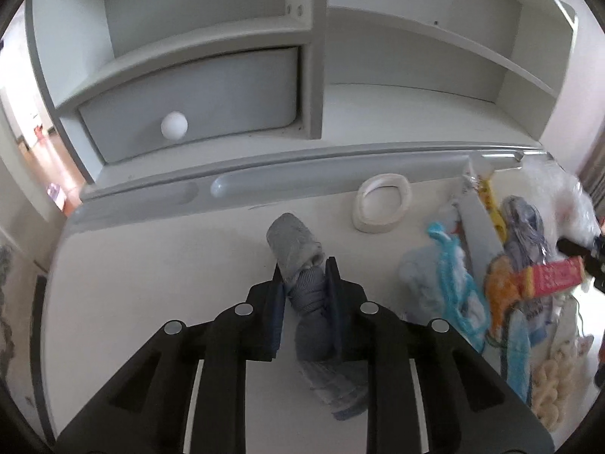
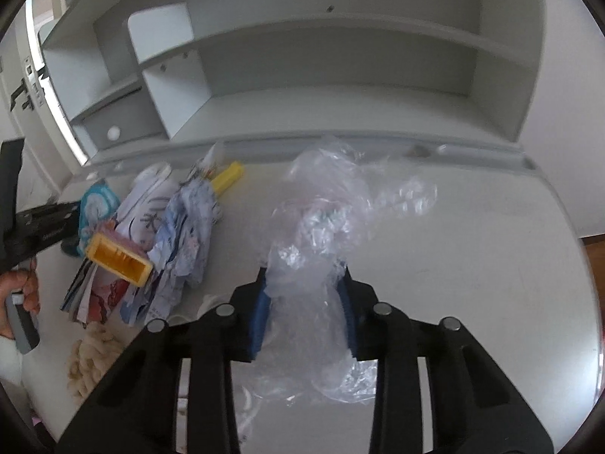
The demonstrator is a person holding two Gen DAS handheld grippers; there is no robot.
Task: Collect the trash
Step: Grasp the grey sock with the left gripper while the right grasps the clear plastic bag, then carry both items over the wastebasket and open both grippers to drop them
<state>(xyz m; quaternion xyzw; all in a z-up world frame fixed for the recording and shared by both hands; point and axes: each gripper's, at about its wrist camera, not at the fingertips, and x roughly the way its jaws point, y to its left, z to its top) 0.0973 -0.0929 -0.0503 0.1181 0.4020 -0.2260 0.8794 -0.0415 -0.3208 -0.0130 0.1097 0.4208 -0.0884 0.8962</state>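
My left gripper [image 1: 305, 270] is shut on a rolled grey sock [image 1: 298, 253] and holds it over the white desk [image 1: 151, 265]. My right gripper [image 2: 304, 272] is shut on a clear plastic bag [image 2: 325, 204] that billows out ahead of the fingers over the desk. A heap of wrappers and crumpled paper [image 1: 506, 265] lies at the right of the left wrist view; the heap also shows at the left of the right wrist view [image 2: 166, 227], with a yellow box [image 2: 119, 261] on it.
A roll of white tape [image 1: 382, 202] lies near the desk's back ledge. A shelf unit with a grey drawer [image 1: 189, 102] stands behind. Beige puffy snacks [image 2: 90, 359] lie near the front edge. The left gripper's body [image 2: 38, 223] shows at far left.
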